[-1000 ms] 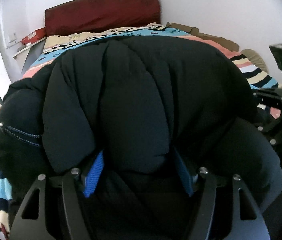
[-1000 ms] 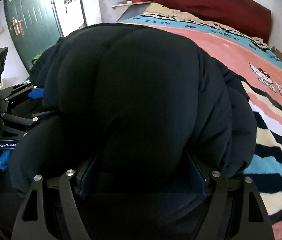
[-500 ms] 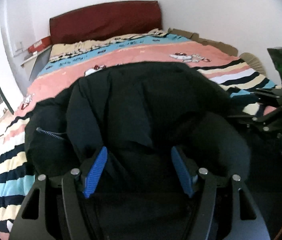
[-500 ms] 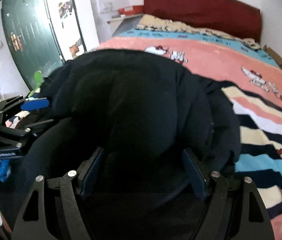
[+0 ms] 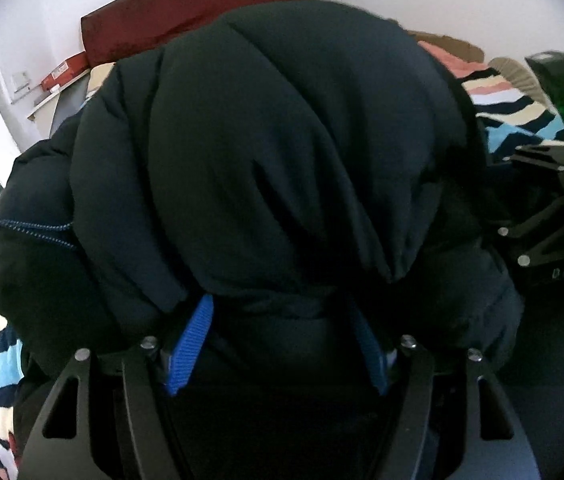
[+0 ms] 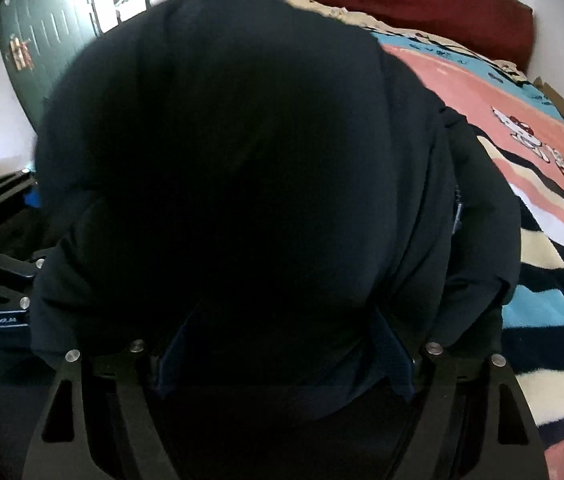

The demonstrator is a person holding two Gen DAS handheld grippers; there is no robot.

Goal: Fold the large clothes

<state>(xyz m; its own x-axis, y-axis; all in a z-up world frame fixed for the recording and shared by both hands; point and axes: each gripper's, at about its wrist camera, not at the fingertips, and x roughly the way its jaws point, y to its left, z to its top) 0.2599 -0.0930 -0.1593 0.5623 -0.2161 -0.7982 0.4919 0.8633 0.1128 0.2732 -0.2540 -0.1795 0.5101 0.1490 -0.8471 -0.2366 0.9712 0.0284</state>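
A bulky dark navy padded jacket (image 5: 262,140) fills most of the left wrist view, bunched up over the bed. My left gripper (image 5: 280,304) is shut on a thick fold of it, and fabric bulges over both blue pads (image 5: 192,344). In the right wrist view the same jacket (image 6: 242,140) swells in front of the lens. My right gripper (image 6: 286,312) is shut on another thick fold, its fingertips buried in cloth. A zipper edge (image 5: 34,228) shows at the jacket's left side. The two grippers hold the jacket side by side.
A bed with a striped, cartoon-print blanket (image 6: 554,280) lies under and beyond the jacket, with a dark red headboard (image 5: 202,12) against the white wall. A shelf with a red box (image 5: 64,74) stands beside the bed. A green door (image 6: 42,48) is at the left.
Half a second ago the jacket sat lower in both views, with much of the blanket visible beyond it. It now bulges high again and covers most of the bed. Both grips are unchanged.
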